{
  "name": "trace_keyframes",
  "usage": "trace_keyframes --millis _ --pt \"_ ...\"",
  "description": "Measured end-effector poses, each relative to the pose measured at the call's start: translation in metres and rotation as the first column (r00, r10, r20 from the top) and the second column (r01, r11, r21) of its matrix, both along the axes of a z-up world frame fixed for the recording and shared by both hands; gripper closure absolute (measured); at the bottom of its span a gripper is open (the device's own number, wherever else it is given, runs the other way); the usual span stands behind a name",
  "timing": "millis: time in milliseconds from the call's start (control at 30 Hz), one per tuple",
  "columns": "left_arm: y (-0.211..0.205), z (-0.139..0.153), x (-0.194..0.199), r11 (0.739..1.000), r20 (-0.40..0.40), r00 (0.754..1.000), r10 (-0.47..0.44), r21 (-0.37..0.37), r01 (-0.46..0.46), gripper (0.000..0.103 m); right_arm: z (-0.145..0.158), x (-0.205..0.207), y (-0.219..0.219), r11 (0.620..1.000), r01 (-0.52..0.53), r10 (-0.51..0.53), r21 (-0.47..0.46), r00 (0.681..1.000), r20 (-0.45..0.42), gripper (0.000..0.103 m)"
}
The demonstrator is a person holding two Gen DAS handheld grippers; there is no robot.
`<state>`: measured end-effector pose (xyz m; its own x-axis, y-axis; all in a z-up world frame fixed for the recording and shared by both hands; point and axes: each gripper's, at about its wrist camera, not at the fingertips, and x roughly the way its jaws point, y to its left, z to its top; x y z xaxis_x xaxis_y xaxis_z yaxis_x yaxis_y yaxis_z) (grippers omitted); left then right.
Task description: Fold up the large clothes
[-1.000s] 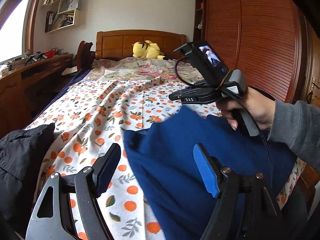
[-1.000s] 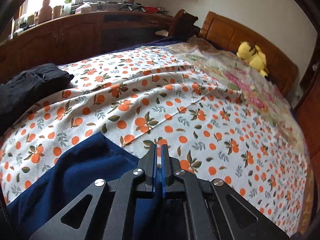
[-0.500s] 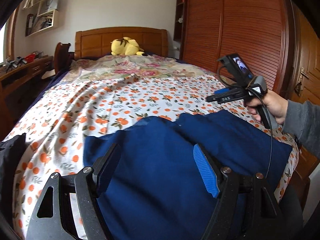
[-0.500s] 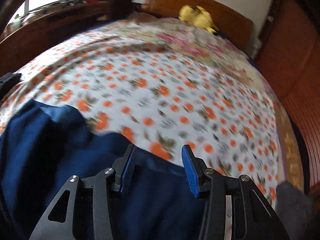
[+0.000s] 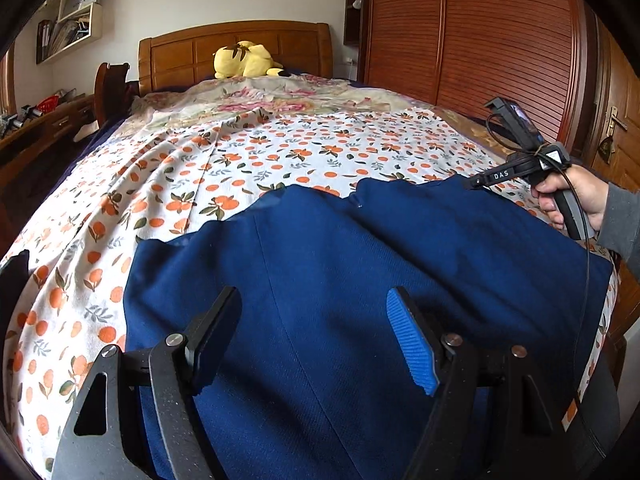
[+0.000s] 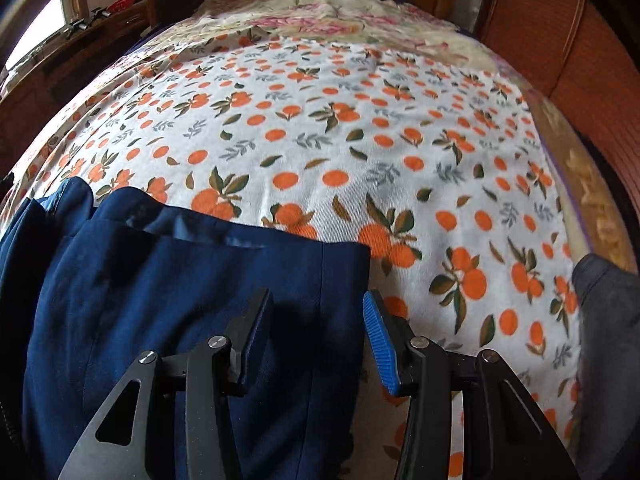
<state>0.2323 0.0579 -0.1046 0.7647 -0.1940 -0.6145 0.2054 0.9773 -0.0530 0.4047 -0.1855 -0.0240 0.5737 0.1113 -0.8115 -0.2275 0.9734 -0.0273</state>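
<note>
A large dark blue garment lies spread across the near end of the bed, on the orange-print sheet. My left gripper hangs open just above the middle of the cloth, nothing between its pads. In the right wrist view my right gripper is open over the garment's right edge, which runs between the fingers; the pads do not press it. The left wrist view shows the right gripper at the garment's far right corner, held by a hand in a grey sleeve.
A yellow plush toy sits by the wooden headboard. A tall wooden wardrobe lines the right side. A desk runs along the left. A dark garment lies at the bed's left edge, something grey at the right.
My right gripper went from shut on the blue cloth to open and swung to the garment's right edge. The garment now lies wider and flatter. My left gripper came lower over it.
</note>
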Motion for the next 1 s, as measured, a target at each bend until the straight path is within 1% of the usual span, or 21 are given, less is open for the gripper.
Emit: trace_keyframes --millis 67,100,133,167,200,233,267,300,333,400,467,500,533,567,633,700,767,800,833,900,1000 --pt "0.000 -0.002 0.001 1.000 -0.007 1.000 0.002 0.001 -0.002 0.027 0.003 0.001 0.000 1.000 0.010 -0.010 -0.009 1.000 0.022 0.087" --pt "0.000 -0.003 0.001 1.000 -0.009 1.000 0.002 0.001 -0.002 0.027 0.008 -0.001 -0.001 1.000 0.002 -0.003 0.010 0.999 0.050 0.101" --pt "0.000 -0.003 0.001 1.000 -0.011 1.000 0.003 0.002 -0.003 0.027 0.015 -0.005 -0.003 1.000 -0.002 0.000 0.017 0.995 0.096 0.101" --pt "-0.001 -0.003 0.000 1.000 -0.012 1.000 0.003 0.003 -0.003 0.027 0.027 -0.012 -0.005 1.000 0.019 -0.018 0.000 0.983 0.181 0.101" --pt "-0.001 -0.003 0.000 1.000 -0.011 1.000 0.003 0.003 -0.003 0.027 0.037 -0.019 -0.010 0.999 0.046 -0.043 -0.005 0.968 0.246 0.102" --pt "0.000 -0.003 0.000 1.000 -0.012 1.000 0.002 0.001 -0.002 0.027 0.043 -0.021 -0.013 0.996 0.082 -0.075 -0.015 0.960 0.271 0.102" --pt "0.000 -0.004 0.000 1.000 -0.012 1.000 0.002 0.000 -0.002 0.027 0.046 -0.019 -0.017 0.991 0.127 -0.111 -0.041 0.955 0.275 0.102" --pt "0.000 -0.004 0.000 1.000 -0.014 1.000 0.002 -0.001 -0.002 0.027 0.045 -0.015 -0.020 0.982 0.168 -0.141 -0.086 0.955 0.262 0.102" --pt "-0.001 -0.005 0.001 1.000 -0.016 1.000 0.001 -0.001 -0.001 0.027 0.042 -0.012 -0.023 0.976 0.192 -0.161 -0.106 0.956 0.247 0.102" --pt "-0.002 -0.004 0.001 1.000 -0.016 1.000 0.001 0.004 -0.001 0.027 0.039 -0.010 -0.028 0.976 0.196 -0.172 -0.093 0.961 0.217 0.102" --pt "-0.003 -0.004 -0.001 1.000 -0.013 1.000 0.001 0.010 -0.001 0.027 0.042 -0.013 -0.031 0.967 0.217 -0.182 -0.131 0.954 0.237 0.102" --pt "-0.003 -0.004 -0.001 1.000 -0.013 1.000 0.002 0.011 -0.002 0.027 0.046 -0.016 -0.036 0.967 0.220 -0.184 -0.132 0.953 0.242 0.097" --pt "-0.003 -0.004 -0.001 1.000 -0.013 1.000 0.002 0.010 -0.002 0.027 0.050 -0.020 -0.038 0.972 0.209 -0.179 -0.110 0.955 0.237 0.090" --pt "-0.003 -0.004 -0.001 1.000 -0.013 1.000 0.002 0.010 -0.002 0.027 0.056 -0.025 -0.040 0.977 0.196 -0.171 -0.087 0.958 0.231 0.086" --pt "-0.003 -0.004 -0.001 1.000 -0.012 1.000 0.002 0.007 -0.002 0.027 0.067 -0.041 -0.045 0.984 0.167 -0.148 -0.056 0.957 0.249 0.063" --pt "-0.003 -0.004 -0.001 1.000 -0.011 1.000 0.003 0.002 -0.003 0.027 0.081 -0.066 -0.045 0.988 0.142 -0.121 -0.052 0.948 0.293 0.056" --pt "-0.002 -0.004 -0.001 1.000 -0.012 1.000 0.003 -0.001 -0.004 0.027 0.088 -0.098 -0.037 0.991 0.127 -0.106 -0.047 0.942 0.318 0.050" --pt "-0.002 -0.004 -0.001 1.000 -0.011 1.000 0.005 -0.001 -0.005 0.027 0.089 -0.113 -0.036 0.993 0.110 -0.094 -0.031 0.942 0.323 0.046" --pt "-0.002 -0.004 -0.002 1.000 -0.009 1.000 0.005 0.000 -0.005 0.027 0.087 -0.128 -0.032 0.995 0.094 -0.083 -0.016 0.941 0.328 0.044" --pt "-0.003 -0.005 -0.002 1.000 -0.008 1.000 0.004 0.002 -0.004 0.027 0.080 -0.155 -0.024 0.999 0.053 -0.051 0.003 0.946 0.321 0.043" --pt "-0.002 -0.005 -0.002 1.000 -0.005 1.000 0.005 0.002 -0.005 0.027 0.061 -0.180 -0.016 1.000 -0.003 0.000 0.006 0.954 0.299 0.043"
